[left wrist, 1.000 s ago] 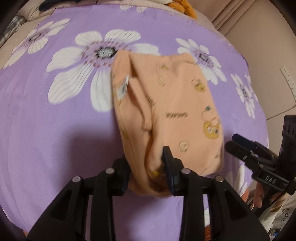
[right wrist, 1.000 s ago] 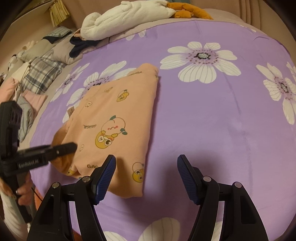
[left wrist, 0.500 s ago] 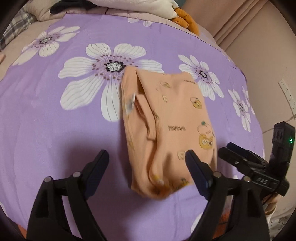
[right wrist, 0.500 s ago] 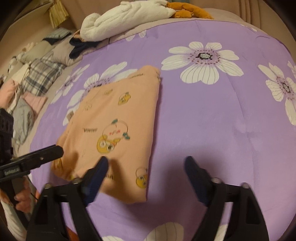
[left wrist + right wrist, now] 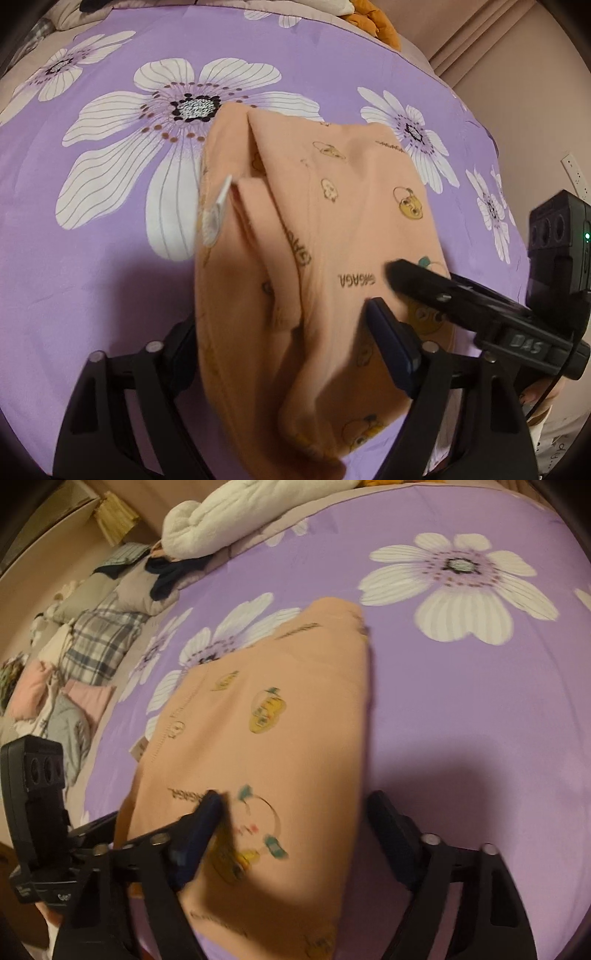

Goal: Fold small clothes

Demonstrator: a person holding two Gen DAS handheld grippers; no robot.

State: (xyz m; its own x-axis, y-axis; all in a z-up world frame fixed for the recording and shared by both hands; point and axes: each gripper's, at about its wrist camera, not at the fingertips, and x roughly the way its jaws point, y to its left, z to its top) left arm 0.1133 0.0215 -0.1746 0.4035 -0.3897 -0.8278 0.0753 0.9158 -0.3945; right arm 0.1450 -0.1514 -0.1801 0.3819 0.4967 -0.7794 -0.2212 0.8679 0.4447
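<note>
**Both grippers closing in on a folded garment**

A peach garment (image 5: 332, 258) lies folded on the purple floral bedspread (image 5: 110, 277). The left gripper (image 5: 280, 332) and right gripper (image 5: 295, 823) straddle its near end, jaws apart but closing; contact looks unlikely, though blur hides it. Next: pinch that end for another fold.

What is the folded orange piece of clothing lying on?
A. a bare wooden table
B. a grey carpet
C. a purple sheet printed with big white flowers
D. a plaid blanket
C. The orange garment lies flat on the purple sheet, whose white daisy prints show all around it in both wrist views.
</note>
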